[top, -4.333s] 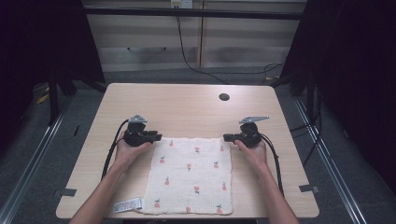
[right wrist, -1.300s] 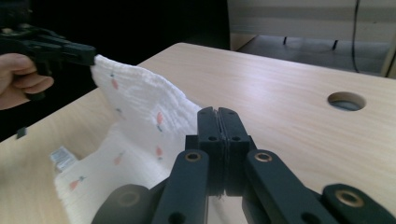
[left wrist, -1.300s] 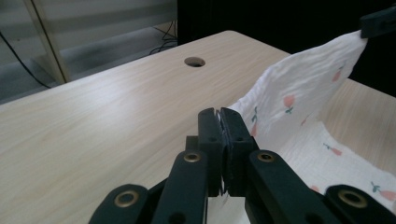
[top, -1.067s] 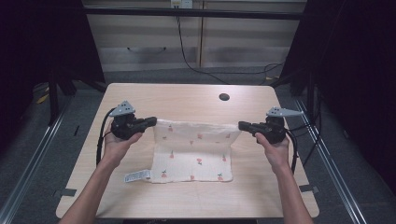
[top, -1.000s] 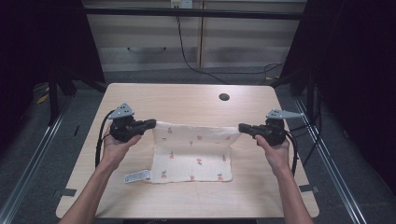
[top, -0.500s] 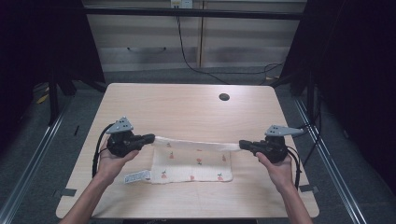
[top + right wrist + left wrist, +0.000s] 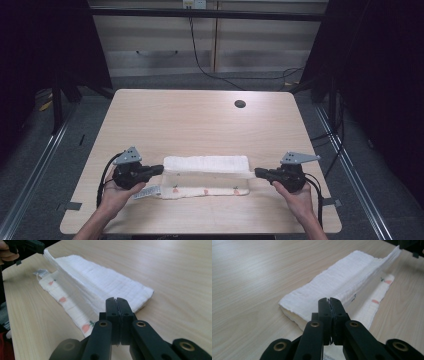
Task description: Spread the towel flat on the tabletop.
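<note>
High view: white printed cloth (image 7: 206,176) folded at table's (image 7: 200,120) near edge, left gripper (image 7: 159,169) and right gripper (image 7: 259,173) pinching its corners, left gripper view: jaws pressed together, fold's thick roll, right gripper view: fruit prints, label (image 7: 41,272) at far end.

A lab or test room set up for recording. A plain light-wood table (image 7: 200,125) with a round cable hole (image 7: 240,104) stands on grey carpet (image 7: 65,150), framed by metal floor rails (image 7: 35,165). Black curtains (image 7: 385,75) hang on both sides, and loose black cables (image 7: 210,65) trail past pale cabinets (image 7: 160,45) behind.
</note>
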The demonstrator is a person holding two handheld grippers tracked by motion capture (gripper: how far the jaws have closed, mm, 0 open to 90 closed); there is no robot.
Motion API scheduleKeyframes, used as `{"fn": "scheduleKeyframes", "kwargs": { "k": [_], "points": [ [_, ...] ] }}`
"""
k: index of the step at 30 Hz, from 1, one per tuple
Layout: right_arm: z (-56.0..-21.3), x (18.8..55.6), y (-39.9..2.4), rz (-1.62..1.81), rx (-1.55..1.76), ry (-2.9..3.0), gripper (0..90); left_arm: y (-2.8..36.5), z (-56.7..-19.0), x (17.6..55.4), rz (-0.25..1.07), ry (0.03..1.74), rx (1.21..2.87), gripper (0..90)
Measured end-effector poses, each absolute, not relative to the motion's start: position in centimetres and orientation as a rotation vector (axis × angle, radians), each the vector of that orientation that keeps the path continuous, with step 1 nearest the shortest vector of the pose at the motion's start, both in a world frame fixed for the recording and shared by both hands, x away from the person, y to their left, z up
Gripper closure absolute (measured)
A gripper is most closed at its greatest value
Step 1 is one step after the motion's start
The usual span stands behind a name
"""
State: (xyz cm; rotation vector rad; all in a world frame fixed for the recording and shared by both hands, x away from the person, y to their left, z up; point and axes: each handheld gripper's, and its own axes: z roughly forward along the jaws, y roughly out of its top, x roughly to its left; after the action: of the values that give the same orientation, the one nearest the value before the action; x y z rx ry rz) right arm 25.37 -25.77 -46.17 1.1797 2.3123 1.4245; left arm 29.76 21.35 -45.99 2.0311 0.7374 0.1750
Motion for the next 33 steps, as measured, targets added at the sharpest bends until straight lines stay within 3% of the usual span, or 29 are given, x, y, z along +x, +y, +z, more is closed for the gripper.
{"fn": "scheduleKeyframes", "kwargs": {
  "k": [20, 28, 33],
  "points": [
    [-49.3, 24.7, -24.9, 1.270, 1.225, 2.500, 87.8, 21.3, -48.5, 29.3, 0.147, 0.753, 2.112, 90.0],
    [-48.6, 24.6, -25.2, 1.323, 1.230, 2.454, 69.9, 21.3, -48.8, 30.2, 0.148, 0.784, 2.103, 82.6],
    [-47.3, 25.5, -25.1, 1.382, 1.222, 2.386, 68.5, 20.7, -48.2, 31.3, 0.164, 0.787, 2.088, 78.2]
  ]
}}
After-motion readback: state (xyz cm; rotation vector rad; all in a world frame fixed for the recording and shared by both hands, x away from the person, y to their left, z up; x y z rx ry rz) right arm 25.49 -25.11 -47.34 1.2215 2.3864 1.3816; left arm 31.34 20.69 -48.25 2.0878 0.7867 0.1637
